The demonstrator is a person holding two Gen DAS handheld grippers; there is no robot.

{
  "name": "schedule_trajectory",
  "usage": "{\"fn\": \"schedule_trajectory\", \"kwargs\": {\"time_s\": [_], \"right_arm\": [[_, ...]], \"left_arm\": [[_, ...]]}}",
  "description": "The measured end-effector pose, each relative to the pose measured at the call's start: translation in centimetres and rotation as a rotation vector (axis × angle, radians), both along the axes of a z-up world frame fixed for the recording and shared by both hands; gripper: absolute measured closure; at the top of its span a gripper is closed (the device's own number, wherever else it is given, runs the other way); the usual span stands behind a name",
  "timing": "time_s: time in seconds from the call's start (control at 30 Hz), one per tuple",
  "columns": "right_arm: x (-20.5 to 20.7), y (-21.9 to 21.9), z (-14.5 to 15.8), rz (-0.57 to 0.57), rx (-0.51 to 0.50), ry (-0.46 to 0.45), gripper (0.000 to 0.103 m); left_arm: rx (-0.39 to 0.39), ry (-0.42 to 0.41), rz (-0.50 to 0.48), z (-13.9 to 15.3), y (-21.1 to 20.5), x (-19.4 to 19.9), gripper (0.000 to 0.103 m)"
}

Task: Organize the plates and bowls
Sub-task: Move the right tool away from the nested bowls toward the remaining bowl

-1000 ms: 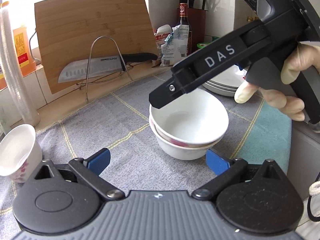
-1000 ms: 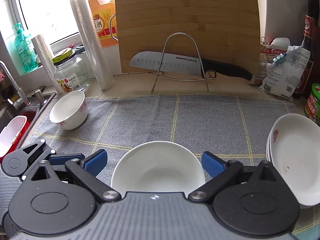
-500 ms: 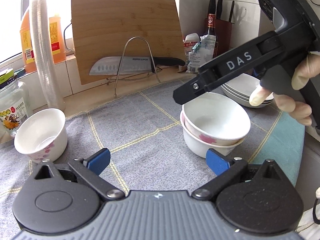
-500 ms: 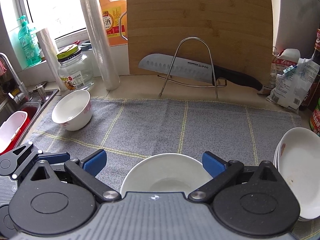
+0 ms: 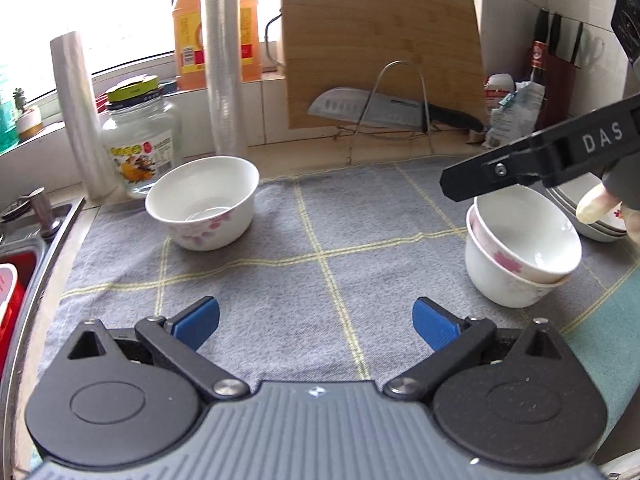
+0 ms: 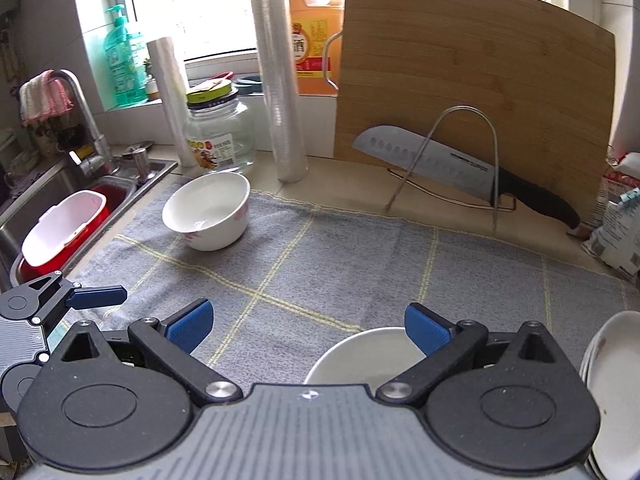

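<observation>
Left wrist view: both hand-held grippers empty above the cloth-covered worktop (image 5: 320,216).
Left hand-held gripper (image 5: 316,322) and right hand-held gripper (image 6: 306,326) have fingers apart; a single bowl (image 5: 202,202) sits far left, stacked bowls (image 5: 520,252) right, plates (image 6: 614,384) beyond.

Both hand-held grippers spread wide, nothing between the pads

The left hand-held gripper (image 5: 316,322) sits low over the surface with its blue pads (image 5: 198,320) far apart and level, gripping nothing. The right hand-held gripper (image 6: 306,328) has its blue pads (image 6: 426,330) spread just as wide, also empty. In the left wrist view the right hand-held gripper's black body reaches in from the right edge, one finger (image 5: 492,174) slanting down toward the left, and the person's gloved hand (image 5: 600,206) wraps its handle with a fingertip showing below. In the right wrist view the left hand-held gripper appears at the left edge, one blue pad (image 6: 96,295) pointing right.
</observation>
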State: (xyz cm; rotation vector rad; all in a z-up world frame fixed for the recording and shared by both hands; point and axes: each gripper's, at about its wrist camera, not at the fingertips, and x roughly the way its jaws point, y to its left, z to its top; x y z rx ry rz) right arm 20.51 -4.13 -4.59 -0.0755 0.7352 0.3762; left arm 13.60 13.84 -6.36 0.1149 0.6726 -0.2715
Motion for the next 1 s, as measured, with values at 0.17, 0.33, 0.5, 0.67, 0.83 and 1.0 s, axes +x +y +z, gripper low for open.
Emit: {"fn": "schedule_trajectory", "kwargs": {"time_s": [0.17, 0.33, 0.5, 0.67, 0.83, 1.0], "right_arm": [[0.4, 0.3, -0.4, 0.077, 0.058, 0.009, 0.0], [-0.1, 0.8, 0.0, 0.113, 0.056, -0.005, 0.0], [0.0, 1.1, 0.8, 0.102, 0.048, -0.026, 0.0], [0.3, 2.7, 0.7, 0.034, -0.019, -0.036, 0.0], [0.7, 4.7, 0.9, 0.012, -0.057, -0.014, 0.0], [1.9, 6.5, 1.1, 0.001, -0.076, 0.013, 0.0]], "left_arm": [[0.047, -0.027, 0.081, 0.7, 0.9, -1.1, 0.001], [0.087, -0.062, 0.129, 1.4, 1.8, -1.3, 0.001], [0.058, -0.051, 0.1, 1.4, 2.9, -0.4, 0.001], [0.037, -0.056, 0.017, 0.4, 4.2, 1.0, 0.001], [-0.012, -0.065, -0.02, -0.4, 5.7, 2.8, 0.001], [-0.026, -0.056, -0.062, -1.1, 6.7, 4.5, 0.001]]}}
